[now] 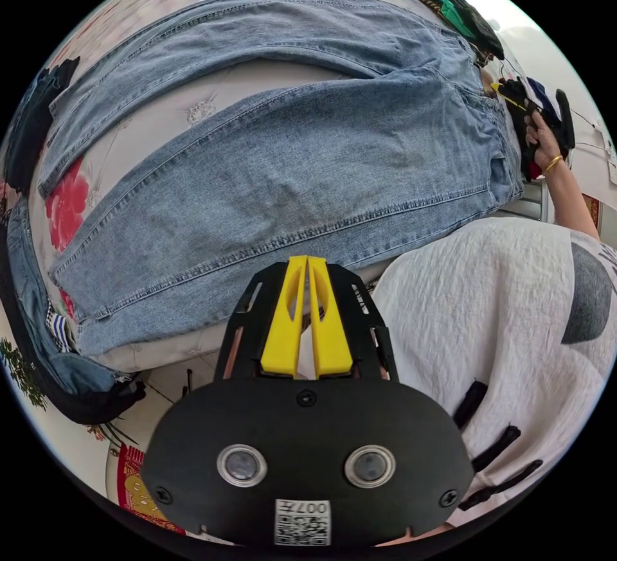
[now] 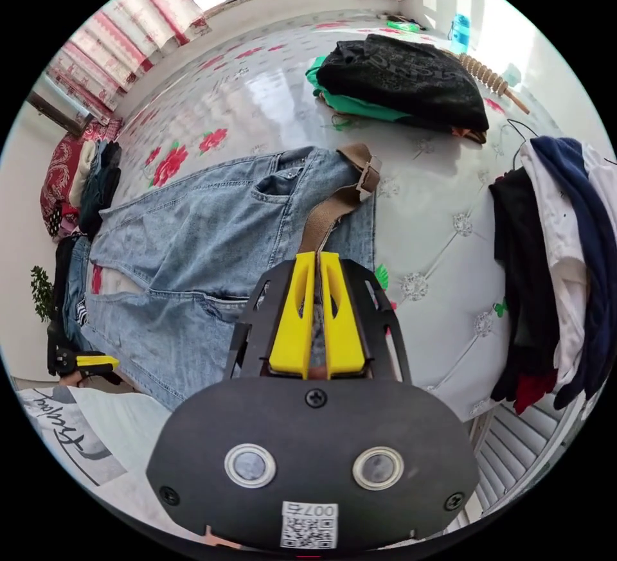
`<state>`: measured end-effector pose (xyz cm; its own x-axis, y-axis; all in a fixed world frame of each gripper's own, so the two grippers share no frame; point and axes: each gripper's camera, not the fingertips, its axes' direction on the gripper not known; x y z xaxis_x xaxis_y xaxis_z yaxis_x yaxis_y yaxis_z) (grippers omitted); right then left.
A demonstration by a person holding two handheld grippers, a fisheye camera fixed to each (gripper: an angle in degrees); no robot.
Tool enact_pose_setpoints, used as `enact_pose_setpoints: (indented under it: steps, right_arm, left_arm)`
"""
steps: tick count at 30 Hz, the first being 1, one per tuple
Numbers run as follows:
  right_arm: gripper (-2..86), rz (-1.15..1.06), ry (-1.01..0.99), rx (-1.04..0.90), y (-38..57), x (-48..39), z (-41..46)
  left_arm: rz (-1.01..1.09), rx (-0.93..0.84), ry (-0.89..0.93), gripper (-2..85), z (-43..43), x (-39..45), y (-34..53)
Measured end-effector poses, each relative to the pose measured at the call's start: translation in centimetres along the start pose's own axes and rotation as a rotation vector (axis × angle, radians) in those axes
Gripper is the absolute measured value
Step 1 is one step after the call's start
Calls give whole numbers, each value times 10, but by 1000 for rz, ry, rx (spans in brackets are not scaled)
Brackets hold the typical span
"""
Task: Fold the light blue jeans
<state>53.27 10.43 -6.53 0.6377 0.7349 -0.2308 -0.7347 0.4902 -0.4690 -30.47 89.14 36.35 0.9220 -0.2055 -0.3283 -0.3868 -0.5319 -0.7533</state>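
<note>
The light blue jeans lie flat on the flowered bed with both legs spread apart. My left gripper is shut, its tips at the outer seam of the near leg; I cannot tell if it pinches the denim. In the right gripper view, my right gripper is shut at the waistband of the jeans, where a brown belt runs into the jaws. The left gripper sits at the leg's edge. A person's hand holds the right gripper at the waist end.
A pile of black and green clothes lies on the bed beyond the waistband. Dark and white garments hang over the bed's edge. More dark clothes and other denim lie past the leg hems. The person's white shirt is close by.
</note>
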Motion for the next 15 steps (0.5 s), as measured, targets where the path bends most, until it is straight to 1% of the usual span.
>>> enact_pose_setpoints:
  steps: [3,6,8,9,12,14,15]
  right_arm:
    - [2,8,-95,32,-15,21,-11]
    - [0,126,-198,88,-27,52,-18]
    - [2,167,-357,181,-32,74,-35]
    - [3,168,-379,189,-34,78,-37]
    - [16,127,-354,87,-40,89,-32]
    - [36,71,-348,-57,-35,91,-5]
    - [42,50,-360,-87,-32,90,2]
  left_arm:
    - [-9,-14,-8,-10,0,4,-9]
    - [-3,-26,-28,-10,0,9,-18]
    - [7,-35,-44,-10,0,13,-22]
    - [13,-40,-56,-10,0,15,-24]
    - [24,-46,-75,-10,2,19,-28]
    - [15,-48,-66,-10,4,18,-31]
    - [6,-46,-55,-10,5,17,-32]
